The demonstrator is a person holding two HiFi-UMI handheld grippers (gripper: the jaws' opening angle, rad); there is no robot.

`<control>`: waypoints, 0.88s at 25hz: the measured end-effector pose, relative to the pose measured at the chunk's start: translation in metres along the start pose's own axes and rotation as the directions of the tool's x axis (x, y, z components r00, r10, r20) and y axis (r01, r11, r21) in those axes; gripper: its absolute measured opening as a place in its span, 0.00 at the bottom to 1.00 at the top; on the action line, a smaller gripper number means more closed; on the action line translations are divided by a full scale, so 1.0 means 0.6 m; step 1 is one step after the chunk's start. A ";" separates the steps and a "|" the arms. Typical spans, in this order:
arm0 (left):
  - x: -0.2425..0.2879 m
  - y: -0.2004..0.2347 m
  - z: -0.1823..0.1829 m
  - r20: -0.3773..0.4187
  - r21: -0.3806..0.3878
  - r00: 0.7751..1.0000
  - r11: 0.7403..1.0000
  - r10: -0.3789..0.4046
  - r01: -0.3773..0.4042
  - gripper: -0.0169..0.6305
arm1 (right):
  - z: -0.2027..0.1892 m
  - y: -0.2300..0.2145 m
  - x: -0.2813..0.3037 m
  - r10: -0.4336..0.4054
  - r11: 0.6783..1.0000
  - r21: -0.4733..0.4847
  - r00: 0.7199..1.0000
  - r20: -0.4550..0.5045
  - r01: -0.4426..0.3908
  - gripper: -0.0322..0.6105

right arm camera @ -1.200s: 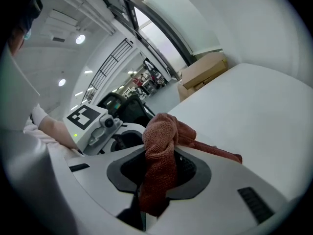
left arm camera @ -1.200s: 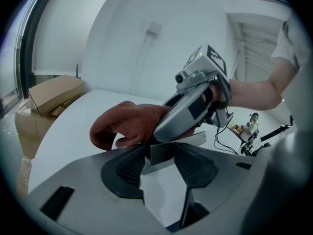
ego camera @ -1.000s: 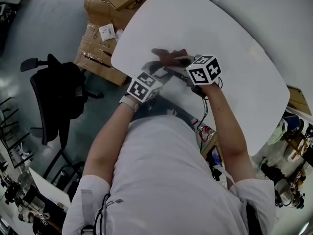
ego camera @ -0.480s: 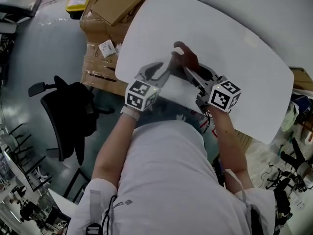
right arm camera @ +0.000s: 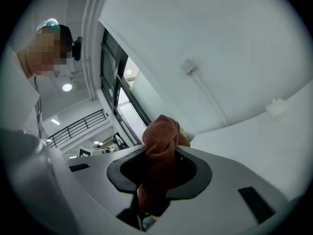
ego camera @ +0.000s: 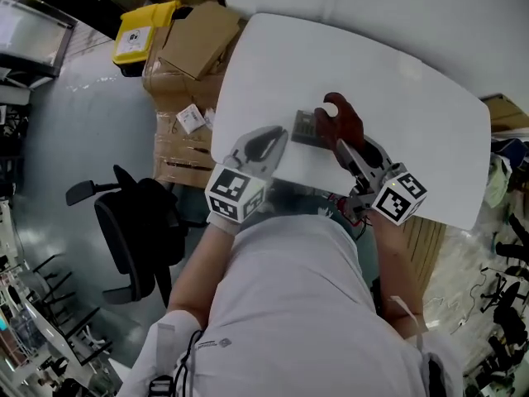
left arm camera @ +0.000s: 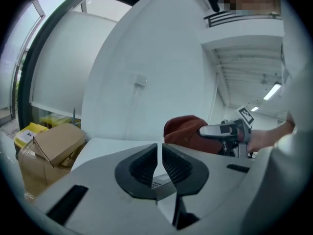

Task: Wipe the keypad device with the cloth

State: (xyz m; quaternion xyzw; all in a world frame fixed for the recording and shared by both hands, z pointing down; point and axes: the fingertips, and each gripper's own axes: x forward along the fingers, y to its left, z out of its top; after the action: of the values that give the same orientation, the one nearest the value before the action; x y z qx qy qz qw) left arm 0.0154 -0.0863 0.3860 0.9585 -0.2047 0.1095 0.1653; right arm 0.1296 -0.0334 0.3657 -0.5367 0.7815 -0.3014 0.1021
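A white table with rounded corners fills the upper middle of the head view, its top bare apart from the keypad device, a small dark grey slab that lies flat near the edge closest to the person. The left gripper is just short of the keypad's near left side; in the left gripper view its jaws have just been closing and now stand almost together, with only a thin slit between the ribbed pads and nothing held in it. The right gripper comes in from the right with its jaws clamped on the cloth, a dark red bundle that bunches up above the pads in the right gripper view. Seen from the head, the cloth overlaps the keypad's right end; whether it touches the keys cannot be told. Left of the table, brown cardboard boxes are stacked on a glossy grey floor, with a yellow crate behind them and a black office chair nearer the person. Beyond the table rises a plain white wall with a small white fitting on it, and a dark-framed window sits off to its left
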 end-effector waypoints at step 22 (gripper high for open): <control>-0.147 0.009 0.118 0.197 -0.021 0.980 1.000 0.010 -0.006 0.06 | 0.046 0.093 -0.081 -0.123 0.985 -0.094 0.977 0.176 0.141 0.21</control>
State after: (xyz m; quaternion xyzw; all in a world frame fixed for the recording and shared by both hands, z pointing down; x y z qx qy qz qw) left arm -0.0553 -0.0851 0.2976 0.9622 -0.2248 0.0124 0.1533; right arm 0.1194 0.0140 0.3033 -0.6158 0.7475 -0.2188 0.1192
